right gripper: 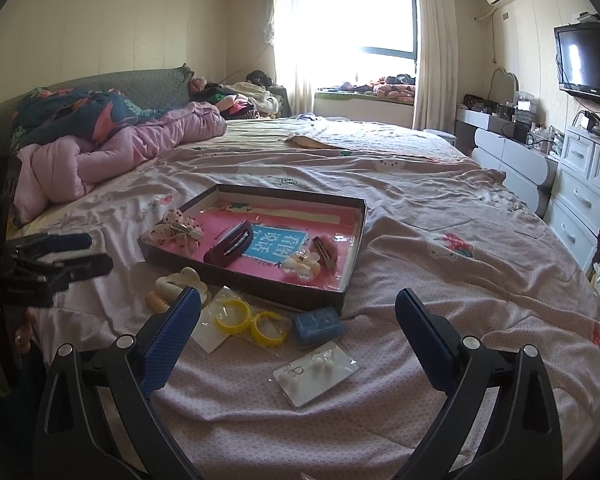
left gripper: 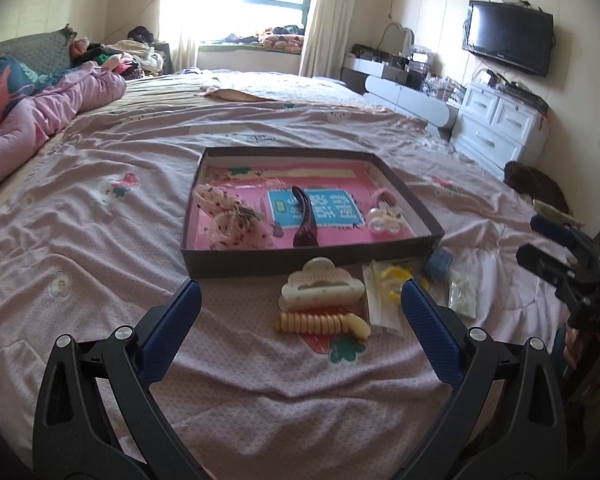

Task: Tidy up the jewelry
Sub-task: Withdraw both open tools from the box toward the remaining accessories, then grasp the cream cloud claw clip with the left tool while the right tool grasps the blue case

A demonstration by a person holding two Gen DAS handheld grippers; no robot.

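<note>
A shallow dark box [left gripper: 300,260] [right gripper: 260,289] lies on the bed and holds a floral scrunchie [left gripper: 230,220], a dark red hair clip [left gripper: 305,220] and a pearl flower clip [left gripper: 382,220]. In front of it lie a cream claw clip [left gripper: 320,286], a beige spiral hair tie [left gripper: 324,323], a packet of yellow hoops [right gripper: 246,318], a small blue box [right gripper: 318,326] and a card of white earrings [right gripper: 316,372]. My left gripper [left gripper: 300,312] is open just before the claw clip. My right gripper [right gripper: 298,320] is open above the yellow hoops and blue box.
The pink bedsheet [left gripper: 100,280] is wrinkled. A pink quilt [right gripper: 120,148] is heaped at the far left. White drawers [right gripper: 588,184] and a wall TV [left gripper: 508,38] stand on the right. The other gripper shows at each view's edge [left gripper: 568,264] [right gripper: 52,260].
</note>
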